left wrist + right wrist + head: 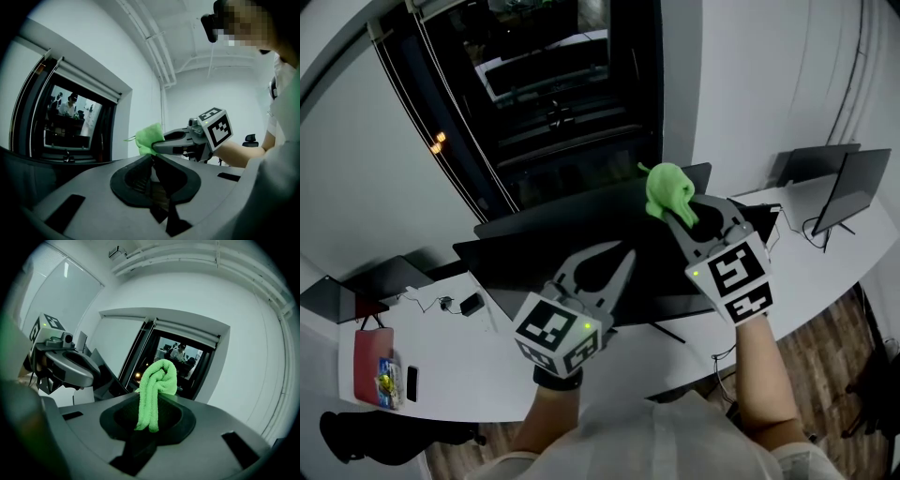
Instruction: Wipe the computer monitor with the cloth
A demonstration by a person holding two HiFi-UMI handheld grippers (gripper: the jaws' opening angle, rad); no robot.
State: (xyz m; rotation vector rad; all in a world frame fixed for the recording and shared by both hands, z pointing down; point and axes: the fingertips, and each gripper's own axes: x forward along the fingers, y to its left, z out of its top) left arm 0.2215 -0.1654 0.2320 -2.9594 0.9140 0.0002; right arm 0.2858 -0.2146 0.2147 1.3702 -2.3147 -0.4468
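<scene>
My right gripper (680, 214) is shut on a bunched green cloth (668, 192) and holds it up over the top edge of the wide black monitor (534, 253) on the white desk (478, 361). In the right gripper view the cloth (157, 390) stands up out of the jaws (152, 401). My left gripper (622, 253) hovers in front of the monitor, left of the cloth, shut on nothing. The left gripper view shows its closed tips (152, 158) with the right gripper (159, 146) and the cloth (149, 138) just beyond.
A second monitor (853, 187) stands at the desk's right end, with cables beside it. At the left lie a laptop (337, 295), a red folder (373, 361), a phone (412, 382) and a small black adapter (472, 303). A dark glass window (544, 103) rises behind the desk.
</scene>
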